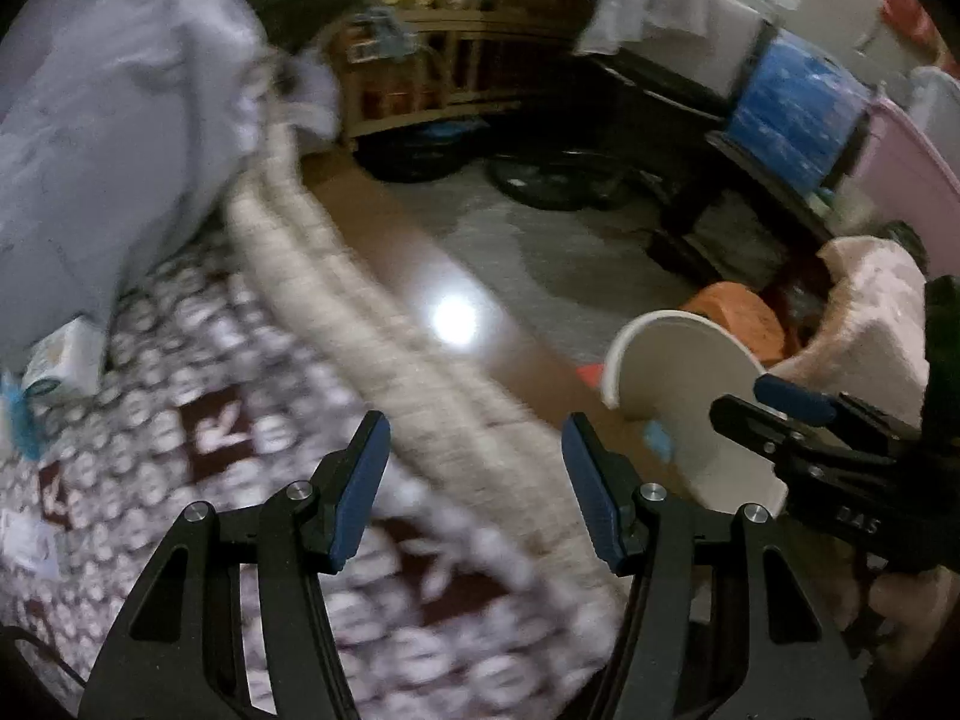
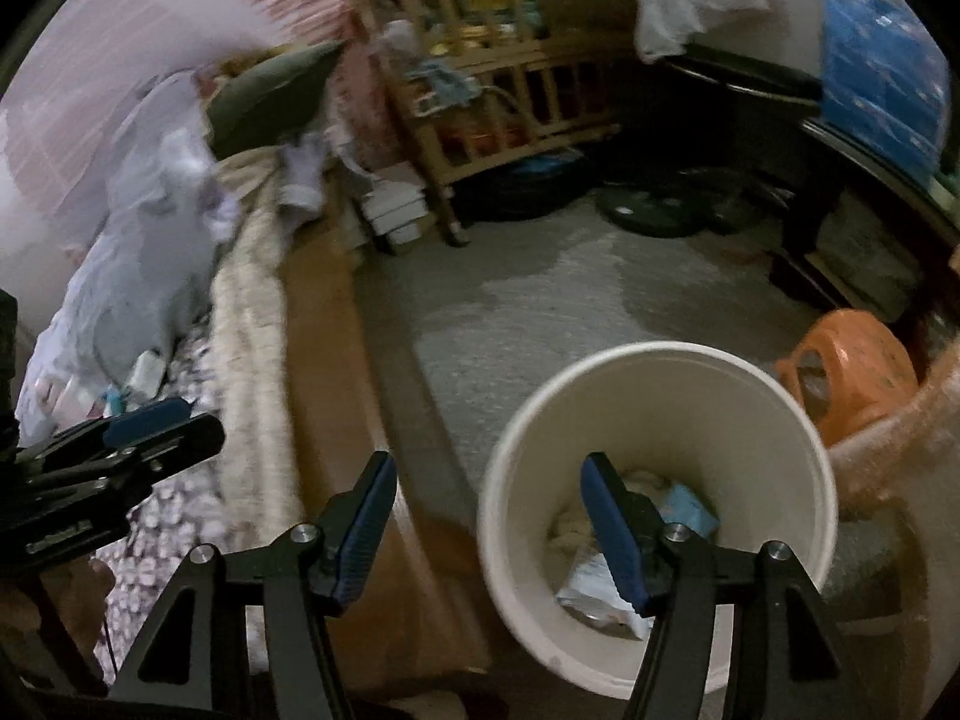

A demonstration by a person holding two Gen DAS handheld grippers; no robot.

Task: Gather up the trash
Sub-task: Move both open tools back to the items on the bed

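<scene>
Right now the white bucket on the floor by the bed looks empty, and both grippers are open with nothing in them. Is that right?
Not quite. The white bucket is not empty: the right wrist view shows wrappers and crumpled paper at its bottom. The rest holds: it stands on the floor by the bed, and the left gripper and right gripper are both open, holding nothing.

White bin [image 2: 654, 420] on grey floor [image 2: 570, 300]

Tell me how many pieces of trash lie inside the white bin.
3 visible in the white bin: a light blue packet at the back, a crumpled pale paper on the left, a white wrapper in front. The right gripper may hide more.
</scene>
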